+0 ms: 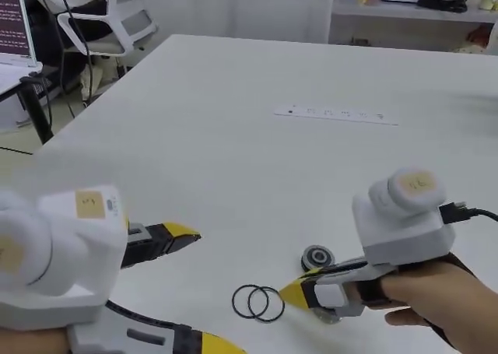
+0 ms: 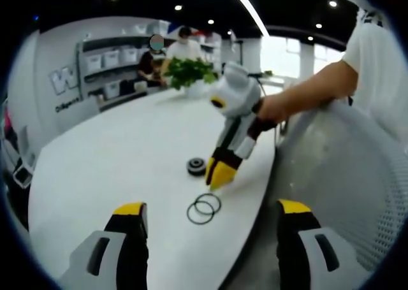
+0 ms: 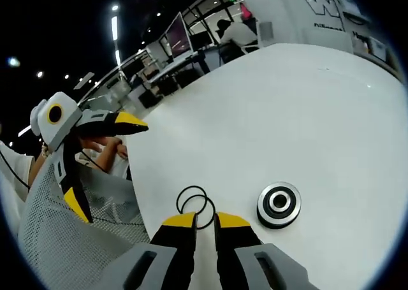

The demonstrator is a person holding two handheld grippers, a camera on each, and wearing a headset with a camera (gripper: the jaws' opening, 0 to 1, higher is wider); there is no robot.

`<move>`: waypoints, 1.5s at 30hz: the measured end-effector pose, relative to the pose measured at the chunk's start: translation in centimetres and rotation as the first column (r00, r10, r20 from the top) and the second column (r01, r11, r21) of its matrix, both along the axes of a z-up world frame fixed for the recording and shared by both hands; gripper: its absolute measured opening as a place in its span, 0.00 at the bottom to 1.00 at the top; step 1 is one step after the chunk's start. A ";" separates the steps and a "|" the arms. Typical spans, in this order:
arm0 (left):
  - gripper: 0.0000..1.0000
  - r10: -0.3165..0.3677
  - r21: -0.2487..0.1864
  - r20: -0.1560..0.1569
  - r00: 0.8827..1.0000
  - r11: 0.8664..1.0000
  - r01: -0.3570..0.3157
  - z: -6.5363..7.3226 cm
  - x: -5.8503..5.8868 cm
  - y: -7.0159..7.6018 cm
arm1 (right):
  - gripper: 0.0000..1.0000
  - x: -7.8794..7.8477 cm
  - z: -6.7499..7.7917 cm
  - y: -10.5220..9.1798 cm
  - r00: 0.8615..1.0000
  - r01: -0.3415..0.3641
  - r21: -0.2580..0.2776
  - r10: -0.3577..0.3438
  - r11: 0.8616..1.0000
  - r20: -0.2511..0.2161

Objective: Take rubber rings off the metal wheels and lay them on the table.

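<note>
Two black rubber rings [image 1: 257, 302] lie overlapping on the white table [image 1: 257, 159]; they also show as rings [image 2: 203, 208] and rings [image 3: 194, 204]. A metal wheel [image 1: 317, 257] lies flat just beyond them, seen again as wheel [image 2: 196, 166] and wheel [image 3: 278, 205]. My right gripper [image 1: 289, 292] is shut, its yellow tips right at the rings' edge with nothing visibly held; it also shows as right gripper [image 2: 217, 175] and right gripper [image 3: 205, 222]. My left gripper [image 1: 204, 288] stands wide open to the left of the rings, also seen as left gripper [image 2: 211, 207].
A white power strip [image 1: 336, 115] lies further back on the table. An office chair [image 1: 117, 23] stands at the far left corner and a shelf [image 1: 412, 12] runs along the back. The table's near edge is close to the rings.
</note>
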State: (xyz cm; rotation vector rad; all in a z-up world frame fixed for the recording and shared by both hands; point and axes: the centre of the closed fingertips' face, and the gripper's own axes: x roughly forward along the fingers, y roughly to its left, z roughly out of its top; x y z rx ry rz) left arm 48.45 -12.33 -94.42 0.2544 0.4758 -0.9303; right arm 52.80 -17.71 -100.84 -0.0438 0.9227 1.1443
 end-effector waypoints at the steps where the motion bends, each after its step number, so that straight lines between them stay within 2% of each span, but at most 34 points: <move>1: 0.84 -0.001 0.002 0.000 1.000 1.000 0.001 0.0 0.0 0.0 | 0.08 0.1 0.1 -0.1 1.000 0.000 -0.001 0.000 1.000 0.006; 4: 0.84 -0.004 0.003 0.000 1.000 1.000 0.004 0.0 -0.1 0.0 | 0.09 0.5 0.8 -0.4 0.999 0.001 0.011 -0.001 1.000 0.032; 10: 0.84 -0.005 -0.011 -0.008 1.000 1.000 0.005 0.1 -0.1 -0.2 | 0.10 1.6 2.9 -0.9 0.995 -0.004 0.069 -0.003 0.998 0.101; 15: 0.84 -0.006 -0.015 -0.012 1.000 1.000 0.006 0.1 -0.1 -0.2 | 0.12 2.3 4.5 -1.1 0.992 0.005 0.116 -0.020 0.993 0.125; 18: 0.84 -0.006 -0.020 -0.013 1.000 1.000 0.006 0.1 -0.2 -0.2 | 0.13 2.4 5.0 -1.2 0.989 -0.003 0.122 -0.015 0.992 0.147; 25: 0.85 -0.008 -0.024 -0.009 1.000 1.000 0.008 0.4 -0.2 -0.3 | 0.22 2.9 6.2 -1.8 0.971 -0.045 0.121 0.015 0.992 0.239; 30: 0.85 -0.023 -0.030 0.002 1.000 0.999 0.023 1.1 -0.1 -0.4 | 0.25 3.9 6.8 -2.7 0.965 -0.012 0.132 -0.024 0.991 0.262; 32: 0.86 -0.006 -0.055 0.026 1.000 0.998 0.008 2.3 0.6 -0.3 | 0.26 4.4 7.2 -3.1 0.963 0.009 0.157 -0.050 0.988 0.263; 35: 0.86 0.000 -0.075 0.045 0.999 0.997 0.004 3.7 1.4 -0.1 | 0.26 5.1 7.4 -3.7 0.961 0.037 0.174 -0.083 0.984 0.264; 41: 0.85 -0.009 -0.038 0.106 0.994 0.999 0.014 6.1 3.3 0.5 | 0.24 6.5 7.0 -5.4 0.952 0.097 0.163 -0.139 0.982 0.271; 42: 0.85 -0.007 -0.034 0.129 0.992 0.999 0.011 6.7 3.9 0.6 | 0.24 6.8 6.7 -5.7 0.949 0.109 0.154 -0.149 0.982 0.276; 45: 0.84 0.001 -0.033 0.162 0.987 0.999 0.004 7.9 5.3 0.5 | 0.22 7.2 6.3 -6.4 0.942 0.122 0.133 -0.157 0.984 0.296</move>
